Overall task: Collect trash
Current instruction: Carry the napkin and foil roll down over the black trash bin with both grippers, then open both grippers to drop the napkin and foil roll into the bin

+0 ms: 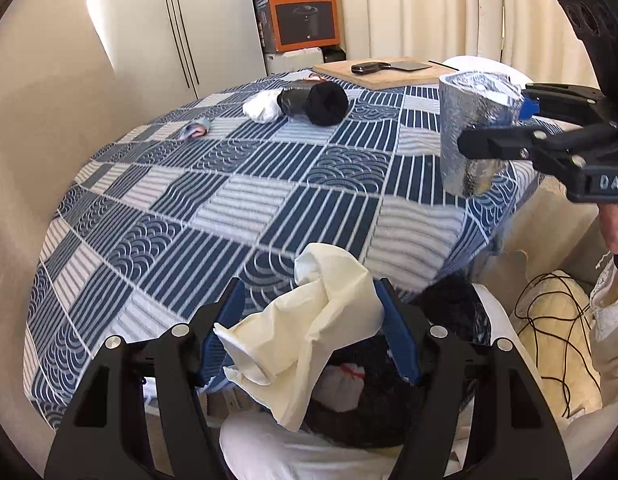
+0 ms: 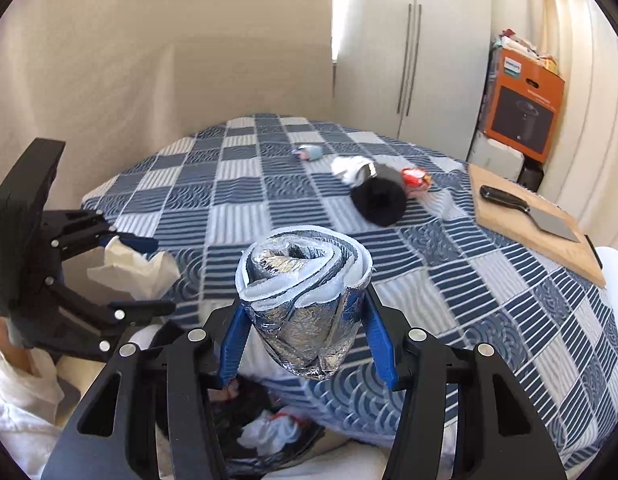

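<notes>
Nearest you, the left gripper (image 1: 309,336) has its blue pads pressed on a crumpled white tissue (image 1: 309,328), jaws partly closed around it, the paper spilling out above and below. It hangs off the near edge of the surface (image 1: 237,184), over a bin (image 1: 389,400) lined in black that already has a white wad with a red mark inside.

Your right gripper (image 2: 305,328) has its jaws clamped on a rolled silver foil pad (image 2: 305,292), held upright with the spiral end facing the camera. In the left view the roll (image 1: 465,136) sits at the right edge of the surface, held off the cloth. In the right view the bin (image 2: 265,432) shows below the roll, just off the near edge.

On the blue and white checked cloth further back lie a black roll (image 1: 325,104) touching a white wad (image 1: 263,108), a small crumpled blue-pink scrap (image 1: 197,128) well apart to the left, and a red wrapper (image 2: 416,179) just beside the black roll. At the far corner a cutting board (image 2: 537,224) carries a cleaver (image 2: 529,212). An orange box (image 1: 301,12) stands against the far wall beside white cupboard doors (image 1: 181,28).
</notes>
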Demonstrator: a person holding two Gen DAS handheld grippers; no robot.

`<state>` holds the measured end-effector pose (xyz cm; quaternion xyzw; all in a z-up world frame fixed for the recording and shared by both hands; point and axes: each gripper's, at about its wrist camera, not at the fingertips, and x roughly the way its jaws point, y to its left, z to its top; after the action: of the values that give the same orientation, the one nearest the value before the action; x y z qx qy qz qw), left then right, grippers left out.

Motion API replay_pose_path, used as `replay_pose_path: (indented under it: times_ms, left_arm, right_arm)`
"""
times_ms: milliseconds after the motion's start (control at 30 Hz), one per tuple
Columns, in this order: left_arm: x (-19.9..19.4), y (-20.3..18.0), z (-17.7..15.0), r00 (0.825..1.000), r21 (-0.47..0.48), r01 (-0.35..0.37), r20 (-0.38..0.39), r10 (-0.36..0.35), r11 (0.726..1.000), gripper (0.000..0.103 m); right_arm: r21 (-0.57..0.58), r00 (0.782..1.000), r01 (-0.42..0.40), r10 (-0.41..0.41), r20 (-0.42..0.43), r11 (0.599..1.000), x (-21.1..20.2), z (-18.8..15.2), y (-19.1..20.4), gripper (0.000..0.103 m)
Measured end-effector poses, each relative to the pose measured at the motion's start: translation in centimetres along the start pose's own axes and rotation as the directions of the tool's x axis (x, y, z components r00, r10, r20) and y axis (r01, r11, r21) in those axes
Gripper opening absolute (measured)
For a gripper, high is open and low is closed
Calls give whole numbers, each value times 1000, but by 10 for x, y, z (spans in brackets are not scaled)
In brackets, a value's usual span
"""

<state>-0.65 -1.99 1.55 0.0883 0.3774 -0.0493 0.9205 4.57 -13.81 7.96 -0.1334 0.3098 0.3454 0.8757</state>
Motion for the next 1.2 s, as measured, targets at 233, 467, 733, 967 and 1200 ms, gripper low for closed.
replay_pose_path:
  times_ms: [233, 467, 733, 967, 1200]
  left_arm:
    - [-2, -6, -20, 1000, 3, 16, -7, -16, 1000, 67]
    - [8, -12, -41, 999, 2, 28, -44, -28, 1000, 67]
    - [29, -19, -69, 994, 1, 47, -97, -47, 999, 67]
    - [54, -21, -87, 988, 0, 66, -143, -65, 998, 67]
    - [76, -26, -98, 981, 17, 94, -174, -90, 995, 67]
  right_arm:
    - [-38, 999, -27, 26, -18, 999, -3, -22, 24, 50]
    - [-77, 997, -38, 33, -67, 996, 7, -48, 46, 50]
    - [-90, 991, -79, 69, -115, 993, 23, -75, 58, 50]
    - [-80, 978, -105, 88, -187, 991, 52, -100, 63, 50]
    - [-93, 965, -109, 82, -251, 990, 79, -116, 63, 50]
